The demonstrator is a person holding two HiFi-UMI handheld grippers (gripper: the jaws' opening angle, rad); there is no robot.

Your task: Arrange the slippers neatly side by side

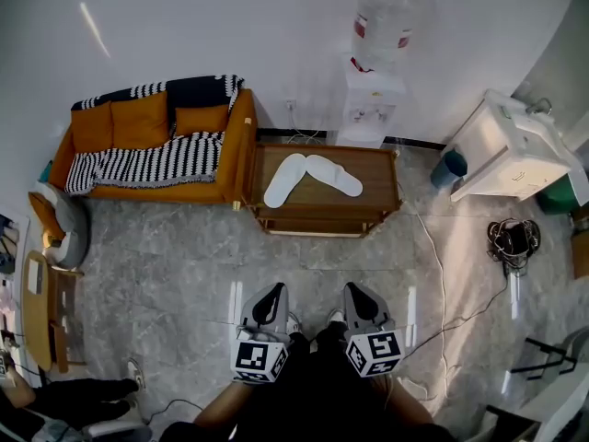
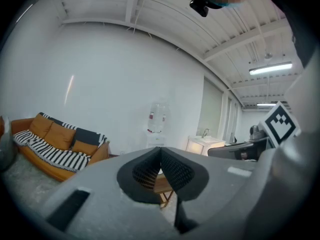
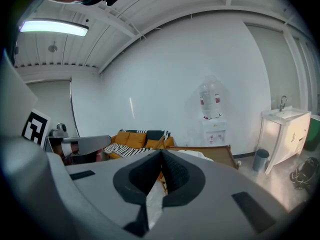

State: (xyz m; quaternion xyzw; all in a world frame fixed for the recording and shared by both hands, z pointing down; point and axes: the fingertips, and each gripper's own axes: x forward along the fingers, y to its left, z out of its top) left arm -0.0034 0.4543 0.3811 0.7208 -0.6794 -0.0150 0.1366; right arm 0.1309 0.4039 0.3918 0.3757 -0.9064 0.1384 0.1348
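Orange sofa (image 1: 147, 145) with striped blanket (image 1: 138, 164) at far left against the wall. Left gripper (image 1: 269, 293) low in the head view, over the grey floor (image 1: 184, 256), well short of the table (image 1: 373, 196); jaws fully closed, pads meeting, nothing between them. Two white slippers (image 1: 308, 175) lie on the wooden table, far ends touching, near ends splayed apart in a V. Right gripper (image 1: 355, 293) just beside the left one, also over the floor, jaws closed together and empty. Water dispenser (image 1: 375, 99) behind the table, small bin (image 1: 450, 168) and white sink cabinet (image 1: 511, 150) at right.
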